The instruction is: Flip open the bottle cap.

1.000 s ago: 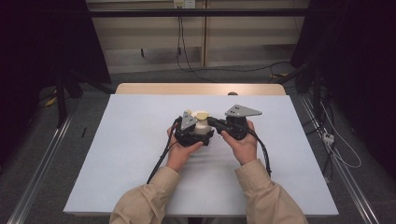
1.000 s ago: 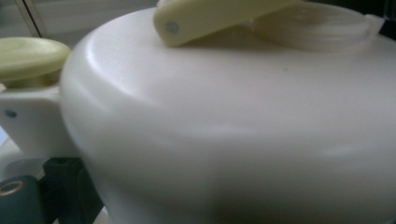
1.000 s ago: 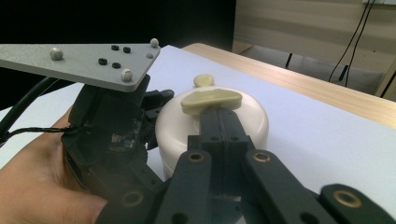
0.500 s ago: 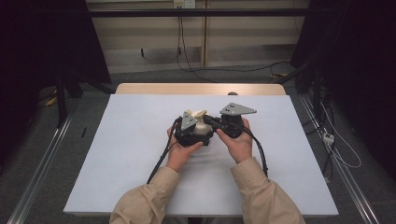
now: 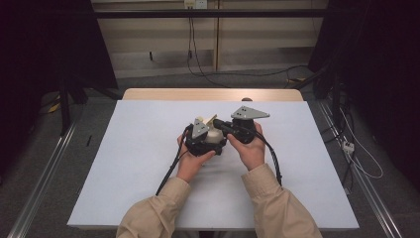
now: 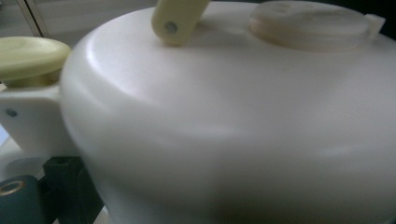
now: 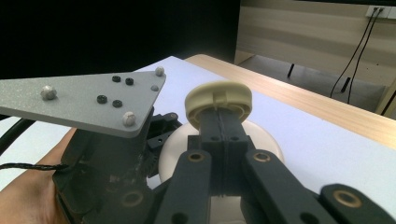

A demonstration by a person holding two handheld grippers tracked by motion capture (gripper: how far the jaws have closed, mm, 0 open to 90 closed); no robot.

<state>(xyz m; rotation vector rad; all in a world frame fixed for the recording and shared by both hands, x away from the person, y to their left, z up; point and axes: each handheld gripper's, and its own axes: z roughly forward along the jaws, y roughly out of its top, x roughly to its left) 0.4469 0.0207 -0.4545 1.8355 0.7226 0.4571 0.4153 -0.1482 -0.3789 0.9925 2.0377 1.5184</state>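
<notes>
In the high view both hands meet at the table's middle around a cream-white rounded container [image 5: 214, 136]. My left gripper [image 5: 202, 141] grips it from the left, and in the left gripper view its smooth body [image 6: 233, 130] sits very close, with a pale yellow knob [image 6: 28, 57] at the left and a round cap [image 6: 310, 23] on top. My right gripper [image 5: 220, 125] reaches in from the right. In the right gripper view its jaws [image 7: 219, 122] are pressed together on the ridge of a round pale yellow lid [image 7: 218, 99] above the white body [image 7: 173, 158].
The pale blue table top [image 5: 124, 163] has a wooden strip [image 5: 208, 94] along its far edge. Black cables [image 5: 171, 166] trail from both grippers toward the person. The left gripper's grey plate [image 7: 84, 100] stands close beside the right jaws. Dark floor and rails surround the table.
The right gripper has edged a little to the left, closer to the left gripper and the container. The left hand has hardly moved.
</notes>
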